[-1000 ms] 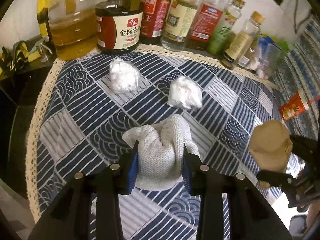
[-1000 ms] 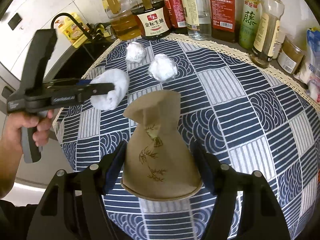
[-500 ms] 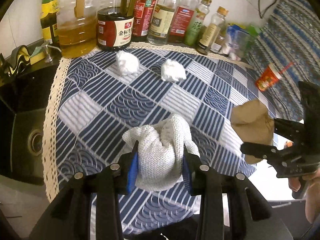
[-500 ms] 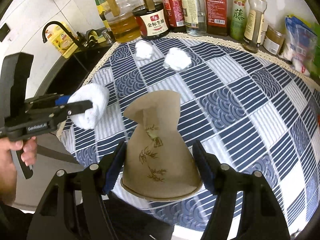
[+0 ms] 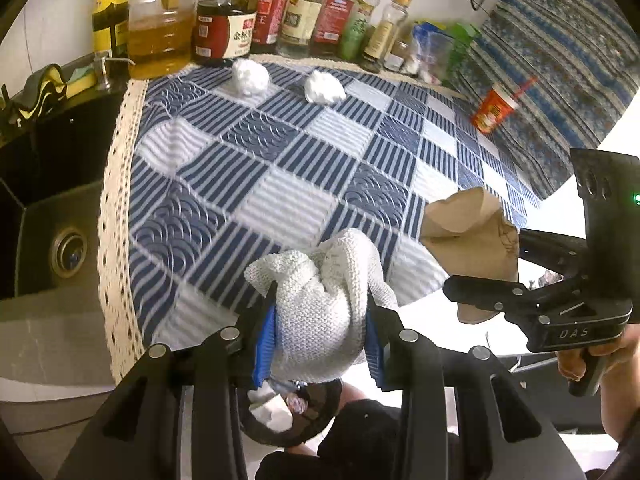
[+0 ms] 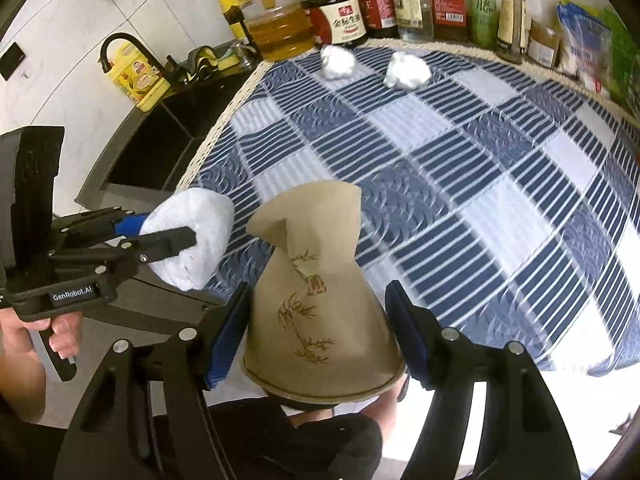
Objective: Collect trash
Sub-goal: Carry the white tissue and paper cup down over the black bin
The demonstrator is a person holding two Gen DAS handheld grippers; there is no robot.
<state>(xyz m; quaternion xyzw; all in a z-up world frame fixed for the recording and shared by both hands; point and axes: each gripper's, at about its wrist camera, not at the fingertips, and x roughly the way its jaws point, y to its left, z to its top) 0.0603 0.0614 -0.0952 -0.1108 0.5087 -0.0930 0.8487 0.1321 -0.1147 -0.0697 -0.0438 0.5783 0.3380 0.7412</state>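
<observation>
the left gripper [image 5: 320,334] is clamped on a crumpled white knitted cloth [image 5: 320,300], its blue-padded fingers pressed into both sides of the wad. the right gripper [image 6: 318,334] is closed around a squashed brown paper cup [image 6: 316,292] with a bamboo drawing, the cup's rim toward the camera and its crushed end pointing away.

compared with a second ago, both grippers have pulled back and risen away from the counter. earlier each held thing hung over the middle of the blue-and-white patterned tablecloth [image 5: 288,196]; now the cloth wad sits over the near edge of the tablecloth, and a dark round bin [image 5: 288,412] with crumpled white scraps inside has come into the left wrist view just below the left gripper. the paper cup likewise hangs past the near edge in the right wrist view. both grips look unchanged.

two white crumpled paper balls [image 5: 251,76] [image 5: 323,87] remain on the tablecloth near the row of bottles [image 5: 308,4], where they were before, now looking smaller and farther off. a red cup with a straw [image 5: 494,108] lies tilted at the far right of the counter, and the black sink [image 5: 48,240] with its drain now shows at the left.
</observation>
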